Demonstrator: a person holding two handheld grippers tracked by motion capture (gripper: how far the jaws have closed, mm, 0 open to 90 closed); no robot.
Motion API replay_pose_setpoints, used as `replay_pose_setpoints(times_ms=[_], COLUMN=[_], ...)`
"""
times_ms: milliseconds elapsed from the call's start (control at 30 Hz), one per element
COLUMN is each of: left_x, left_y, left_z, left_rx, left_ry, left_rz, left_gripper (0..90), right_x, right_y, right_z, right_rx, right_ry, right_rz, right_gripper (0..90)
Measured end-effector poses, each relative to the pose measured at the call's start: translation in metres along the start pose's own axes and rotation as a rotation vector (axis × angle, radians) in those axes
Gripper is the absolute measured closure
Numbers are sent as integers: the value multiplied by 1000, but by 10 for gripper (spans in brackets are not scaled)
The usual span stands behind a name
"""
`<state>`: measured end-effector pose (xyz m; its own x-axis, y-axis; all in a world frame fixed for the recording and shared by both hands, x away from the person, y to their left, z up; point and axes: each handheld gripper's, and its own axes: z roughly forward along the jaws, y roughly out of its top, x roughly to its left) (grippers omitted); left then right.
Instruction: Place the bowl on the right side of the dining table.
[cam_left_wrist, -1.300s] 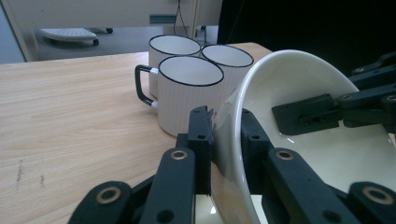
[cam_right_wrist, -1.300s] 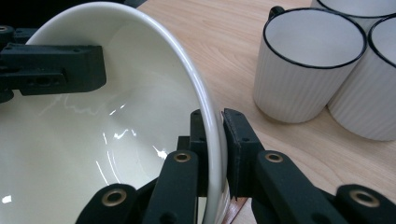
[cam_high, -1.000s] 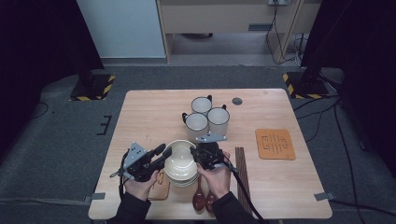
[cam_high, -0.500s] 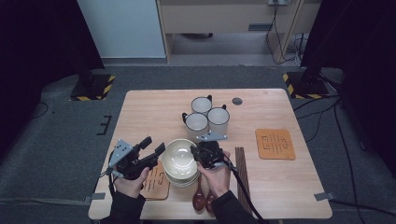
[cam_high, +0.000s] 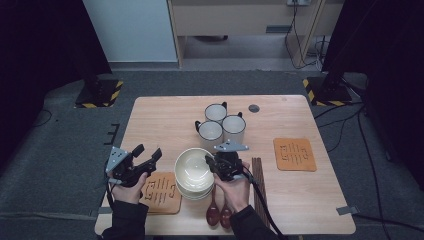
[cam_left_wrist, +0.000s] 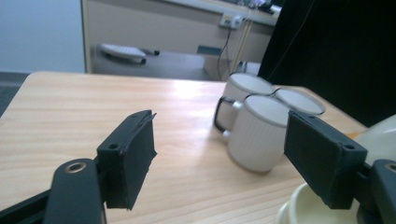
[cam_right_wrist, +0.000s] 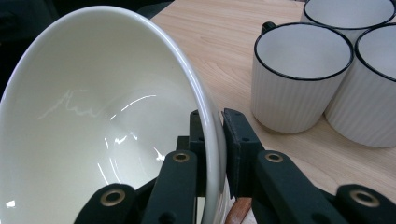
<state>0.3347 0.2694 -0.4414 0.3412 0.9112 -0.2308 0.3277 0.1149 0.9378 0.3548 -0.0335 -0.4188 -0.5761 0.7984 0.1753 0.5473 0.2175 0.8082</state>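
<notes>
Between the right gripper's (cam_right_wrist: 214, 140) closed jaws sits the bowl's (cam_right_wrist: 93, 121) rim, seemingly lifted.

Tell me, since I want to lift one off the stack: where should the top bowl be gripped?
By its thin rim, from the person's right side, one jaw inside and one outside, as the right hand-held gripper holds the top bowl. The flared wall leaves only the rim narrow enough.

Wooden bench (cam_high: 165, 125) carries three mugs (cam_high: 220, 125) beyond the right tool (cam_high: 212, 165), stacked bowls (cam_high: 192, 175), two mats, spoons, chopsticks.
</notes>
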Motion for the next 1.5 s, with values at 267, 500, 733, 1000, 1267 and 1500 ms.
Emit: replay_pose_setpoints(times_ms=[267, 500, 733, 1000, 1267, 1500], left_x=[19, 36, 48, 56, 62, 65], left_y=[-13, -25, -37, -49, -60, -64], left_z=[10, 19, 29, 41, 48, 50], left_rx=[81, 156, 232, 321, 380, 406], left_ry=[62, 110, 150, 195, 210, 223], left_rz=[3, 14, 37, 81, 93, 106], left_gripper=[213, 207, 191, 185, 183, 173], right_x=[-2, -6, -10, -14, -15, -21], right_y=[2, 6, 10, 12, 14, 18], right_z=[-5, -12, -20, -26, -30, -35], right_rx=[-17, -35, -56, -78, -89, -101], right_ry=[6, 14, 12, 15, 22, 17], right_rz=[-3, 3, 1, 10, 14, 23], right_gripper=[824, 824, 823, 823, 824, 824])
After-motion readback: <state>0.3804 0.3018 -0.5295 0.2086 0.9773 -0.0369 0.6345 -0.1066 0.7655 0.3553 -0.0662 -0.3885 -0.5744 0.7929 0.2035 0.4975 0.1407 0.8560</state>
